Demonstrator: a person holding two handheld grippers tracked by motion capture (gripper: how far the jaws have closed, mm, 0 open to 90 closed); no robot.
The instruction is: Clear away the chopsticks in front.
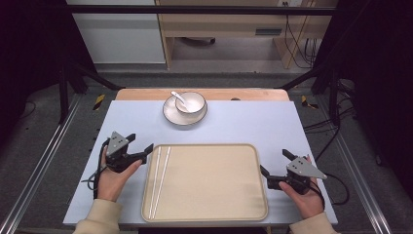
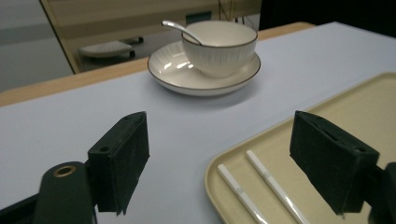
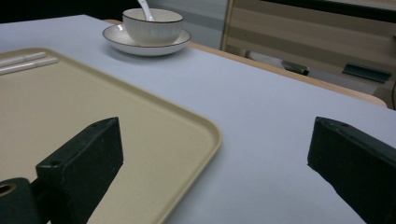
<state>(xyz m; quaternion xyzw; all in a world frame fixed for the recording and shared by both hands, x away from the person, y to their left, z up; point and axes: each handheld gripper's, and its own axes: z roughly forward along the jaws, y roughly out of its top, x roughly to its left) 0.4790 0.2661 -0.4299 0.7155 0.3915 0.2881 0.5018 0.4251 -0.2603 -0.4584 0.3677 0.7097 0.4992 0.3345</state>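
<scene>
resting on a pale blue table (image 1: 234, 124), both grippers' fingers spread empty beside the tray (image 1: 204, 217), dark floor around.

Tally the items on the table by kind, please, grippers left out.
Tray: 1
Chopsticks: 2
Bowl: 1
Saucer: 1
Spoon: 1
Total: 6

Two chopsticks (image 1: 160, 180) are laid along the left side of the tray (image 1: 214, 204). Behind the tray, a bowl (image 1: 191, 103) with a spoon (image 1: 179, 99) is set on a saucer (image 1: 171, 115).
</scene>
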